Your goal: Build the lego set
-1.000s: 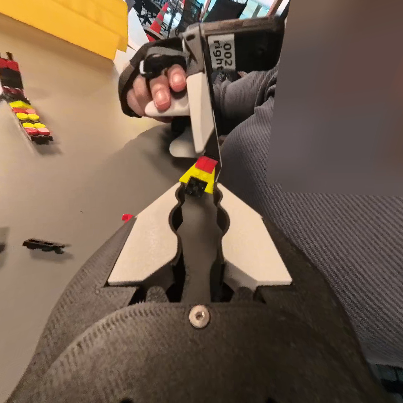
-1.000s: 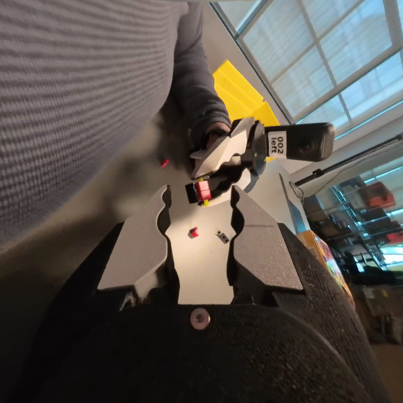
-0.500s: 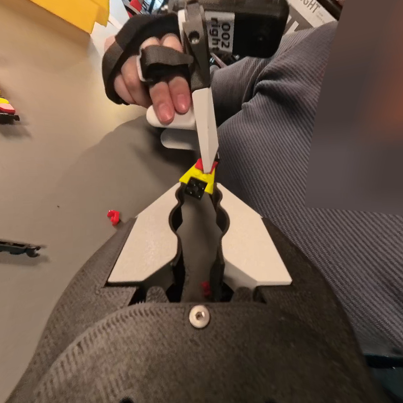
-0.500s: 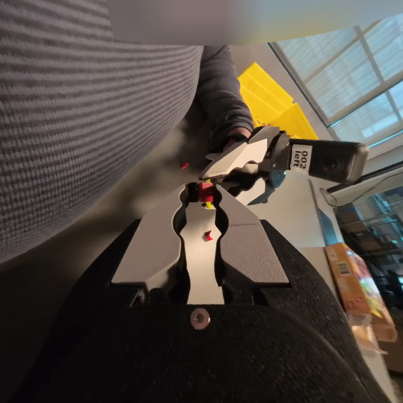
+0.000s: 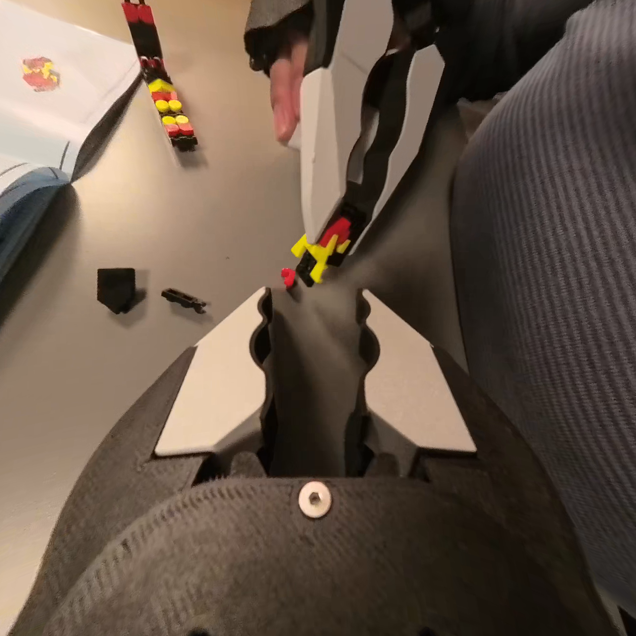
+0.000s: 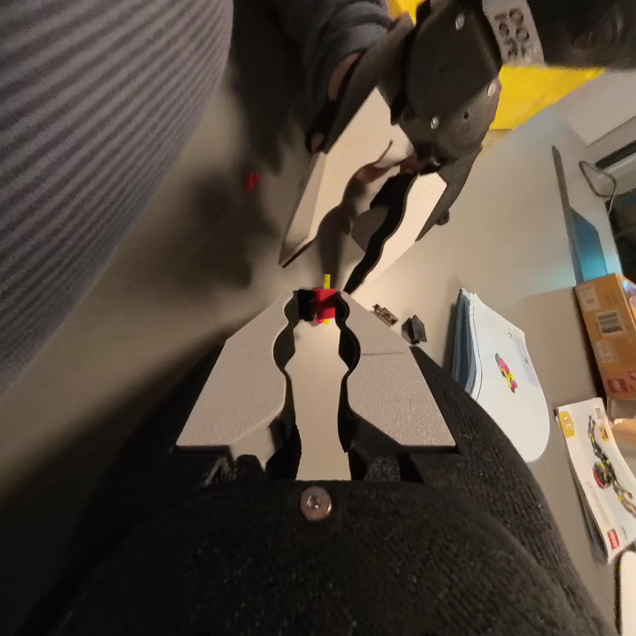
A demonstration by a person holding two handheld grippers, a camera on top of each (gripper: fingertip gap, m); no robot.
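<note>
Right gripper, fingers clamped on the small red, yellow and black lego sub-assembly, which hangs just above the counter at centre frame in the left wrist view, long axis slanting toward lower left. Left gripper, fingers apart and empty, lies just below it. A loose red piece sits beside the left finger's tip, so the left gripper appears nearer to it.

Left claw empty, fingers apart; right claw grips small lego assembly.
</note>
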